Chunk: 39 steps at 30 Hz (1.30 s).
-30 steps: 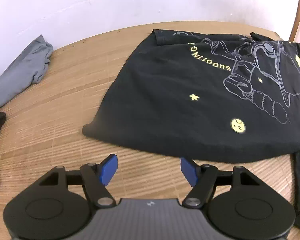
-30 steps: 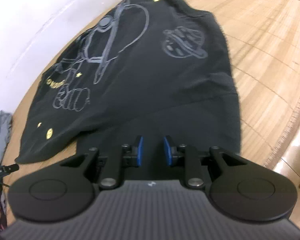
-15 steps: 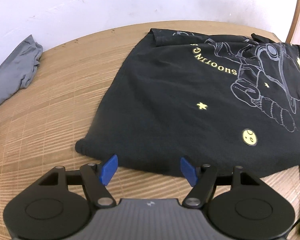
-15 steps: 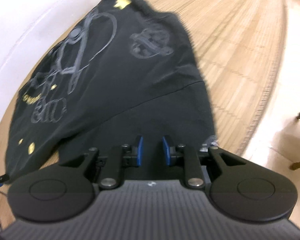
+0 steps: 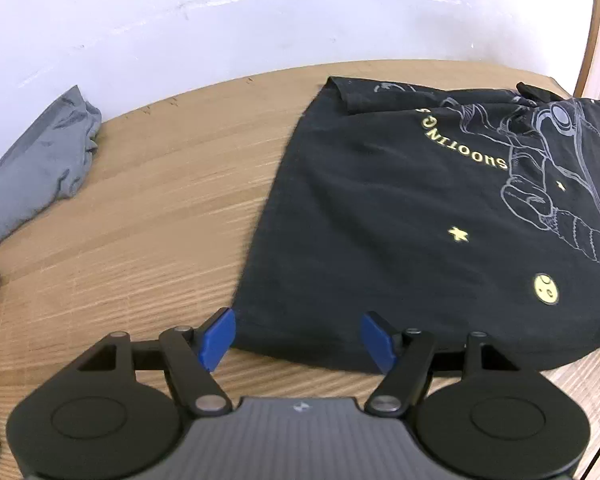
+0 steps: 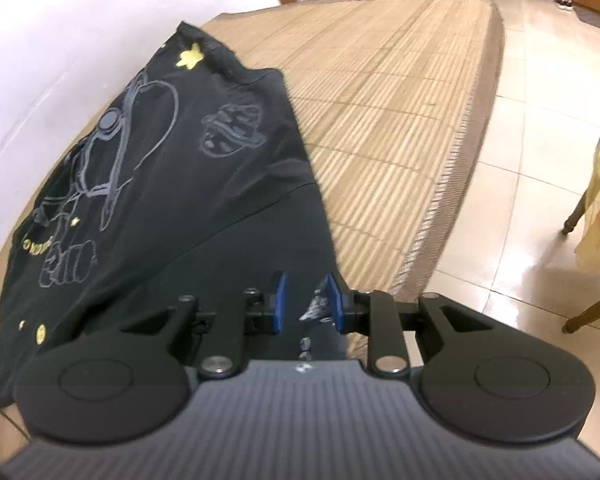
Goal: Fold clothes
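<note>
Left hand-held gripper (image 5: 298,338) stands wide and empty over the black T-shirt (image 5: 400,208) hem at 6 o'clock, right hand-held gripper (image 6: 303,304) narrow around dark cloth, whether pinched I can't tell; risk: pinching two layers, dragging shirt off the bamboo mat (image 6: 380,92).

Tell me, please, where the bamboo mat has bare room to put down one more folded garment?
One free patch lies between the grey garment and the black T-shirt. A larger one, in the right wrist view, runs from the T-shirt's right edge to the mat border. The strip along the wall is crowded by both garments.
</note>
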Each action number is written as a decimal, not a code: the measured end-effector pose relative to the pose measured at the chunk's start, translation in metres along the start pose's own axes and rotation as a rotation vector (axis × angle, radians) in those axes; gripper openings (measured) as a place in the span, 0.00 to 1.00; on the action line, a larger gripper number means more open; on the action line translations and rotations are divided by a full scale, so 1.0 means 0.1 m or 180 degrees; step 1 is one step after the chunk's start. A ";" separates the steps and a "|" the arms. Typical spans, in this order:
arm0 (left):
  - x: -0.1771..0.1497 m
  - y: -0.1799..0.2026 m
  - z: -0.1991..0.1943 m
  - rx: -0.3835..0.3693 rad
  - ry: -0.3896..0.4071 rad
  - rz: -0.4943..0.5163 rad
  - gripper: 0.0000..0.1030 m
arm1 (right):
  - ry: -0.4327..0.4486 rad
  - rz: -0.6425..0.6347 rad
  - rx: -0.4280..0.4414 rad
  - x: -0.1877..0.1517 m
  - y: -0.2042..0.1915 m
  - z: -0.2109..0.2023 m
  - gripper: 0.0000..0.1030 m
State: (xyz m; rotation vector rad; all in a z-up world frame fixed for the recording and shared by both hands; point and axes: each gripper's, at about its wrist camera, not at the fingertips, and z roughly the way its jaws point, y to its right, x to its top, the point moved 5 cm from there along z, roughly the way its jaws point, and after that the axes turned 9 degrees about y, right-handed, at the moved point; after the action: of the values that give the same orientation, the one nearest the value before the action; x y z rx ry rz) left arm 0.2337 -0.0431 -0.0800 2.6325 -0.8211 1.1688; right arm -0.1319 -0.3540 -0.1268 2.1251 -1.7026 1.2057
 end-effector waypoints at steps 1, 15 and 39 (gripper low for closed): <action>0.01 -0.02 0.01 -0.0013 0.0012 0.0027 0.70 | -0.0032 0.0015 0.0035 -0.02 0.00 0.02 0.26; -0.05 -0.22 0.18 0.0061 -0.0036 -0.0038 0.75 | -0.0115 -0.0862 0.0157 -0.23 -0.50 0.15 0.74; -0.64 -0.10 -0.38 0.0541 -0.0974 -0.0194 0.06 | 0.0454 -0.1748 0.0300 0.55 -0.42 -0.05 0.03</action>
State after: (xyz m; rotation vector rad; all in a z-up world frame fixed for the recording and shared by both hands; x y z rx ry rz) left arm 0.1790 0.0051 -0.0992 3.0032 -0.7081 0.8677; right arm -0.0962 -0.3778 -0.0727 2.2755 -0.9233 1.2374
